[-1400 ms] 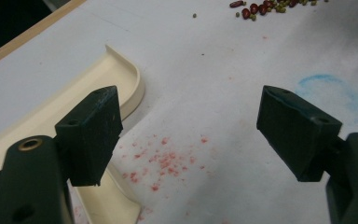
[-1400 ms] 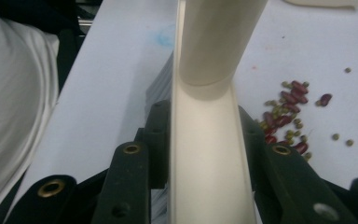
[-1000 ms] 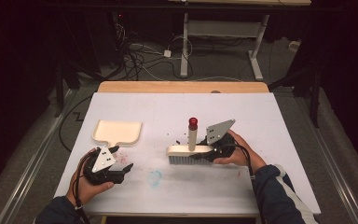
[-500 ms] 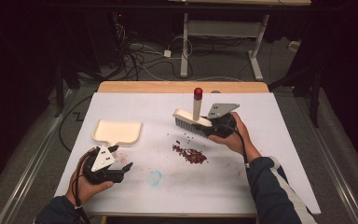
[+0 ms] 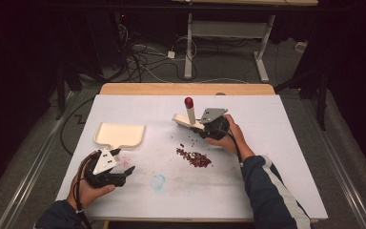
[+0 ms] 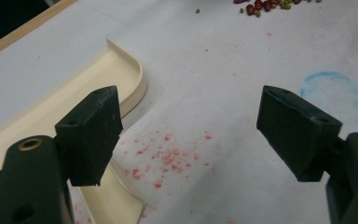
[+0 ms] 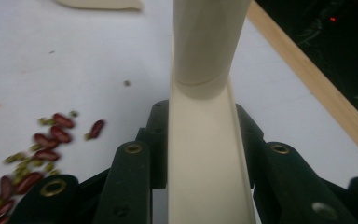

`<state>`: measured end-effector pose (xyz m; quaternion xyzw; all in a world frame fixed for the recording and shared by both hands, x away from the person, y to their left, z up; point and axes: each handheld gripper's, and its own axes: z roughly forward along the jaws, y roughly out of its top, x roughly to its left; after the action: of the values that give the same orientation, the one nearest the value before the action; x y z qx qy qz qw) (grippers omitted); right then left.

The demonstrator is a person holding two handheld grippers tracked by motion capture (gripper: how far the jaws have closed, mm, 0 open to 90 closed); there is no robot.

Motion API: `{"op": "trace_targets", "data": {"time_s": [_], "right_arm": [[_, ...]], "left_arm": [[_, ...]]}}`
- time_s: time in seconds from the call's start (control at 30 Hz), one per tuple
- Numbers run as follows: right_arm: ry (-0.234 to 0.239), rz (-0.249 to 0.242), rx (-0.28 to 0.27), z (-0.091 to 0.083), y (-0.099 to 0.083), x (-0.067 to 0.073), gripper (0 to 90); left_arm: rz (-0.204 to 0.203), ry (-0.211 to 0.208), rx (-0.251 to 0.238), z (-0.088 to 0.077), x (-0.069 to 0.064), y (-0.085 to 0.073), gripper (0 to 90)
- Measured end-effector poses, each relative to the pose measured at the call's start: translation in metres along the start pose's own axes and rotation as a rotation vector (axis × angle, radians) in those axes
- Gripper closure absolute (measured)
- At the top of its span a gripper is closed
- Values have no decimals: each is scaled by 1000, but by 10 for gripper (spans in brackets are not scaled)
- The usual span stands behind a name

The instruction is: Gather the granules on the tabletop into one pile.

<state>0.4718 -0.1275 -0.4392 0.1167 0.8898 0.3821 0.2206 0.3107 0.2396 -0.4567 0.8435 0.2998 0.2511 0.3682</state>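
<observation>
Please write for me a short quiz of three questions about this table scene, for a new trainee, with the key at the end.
1. True or false: the fingers of the left gripper are closed on the dustpan.
2. What does the right gripper hold? A) a sponge B) the cream brush with the red-tipped handle C) a cup
3. Where does the pile of beans lie in the high view: between the two grippers, or inside the dustpan?

Key
1. False: the fingers stand apart with nothing between them, and the dustpan lies beside the left finger.
2. B: the fingers are clamped on the brush's body.
3. Between the two grippers, on the white table cover, nearer the right hand.
</observation>
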Motion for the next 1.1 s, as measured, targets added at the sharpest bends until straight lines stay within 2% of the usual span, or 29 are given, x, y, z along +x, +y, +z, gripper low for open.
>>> {"op": "trace_targets", "data": {"time_s": [0.03, 0.07, 0.1, 0.17, 0.3, 0.37, 0.43, 0.53, 0.6, 0.7, 0.73, 0.9, 1.1], "right_arm": [[3, -16, -6, -2, -1, 4, 672], [33, -17, -10, -4, -4, 7, 672], [43, -25, -24, -6, -6, 12, 671], [64, -55, -31, -13, -12, 20, 669], [121, -76, -68, -30, -20, 33, 670], [141, -98, -70, -39, -23, 40, 670], [139, -135, -56, -46, -24, 46, 669], [119, -139, -68, -52, -23, 47, 672], [102, -134, -71, -53, -20, 43, 673], [71, -122, -83, -49, -13, 35, 673], [63, -115, -87, -47, -9, 33, 673], [34, -93, -100, -27, 13, 21, 673], [8, -122, -41, 13, 29, 19, 673]], "left_arm": [[8, 5, -6, -1, 0, 0, 211], [-2, 1, -2, -1, 0, -1, 211], [8, 7, -5, -2, 1, -1, 211], [-4, 4, 2, -2, 0, -1, 211], [11, 12, -5, -4, -2, 0, 211], [9, 15, -3, -4, -3, 0, 211], [6, 16, -2, -4, -2, 0, 211], [-5, 12, 3, -4, -3, 0, 211], [9, 18, -3, -4, -3, 1, 211], [10, 16, -2, -3, -3, 2, 211], [-1, 10, 0, -3, -3, 1, 211], [-6, 5, -3, -2, -1, 1, 211], [-4, -3, -5, -1, 1, 0, 211]]}}
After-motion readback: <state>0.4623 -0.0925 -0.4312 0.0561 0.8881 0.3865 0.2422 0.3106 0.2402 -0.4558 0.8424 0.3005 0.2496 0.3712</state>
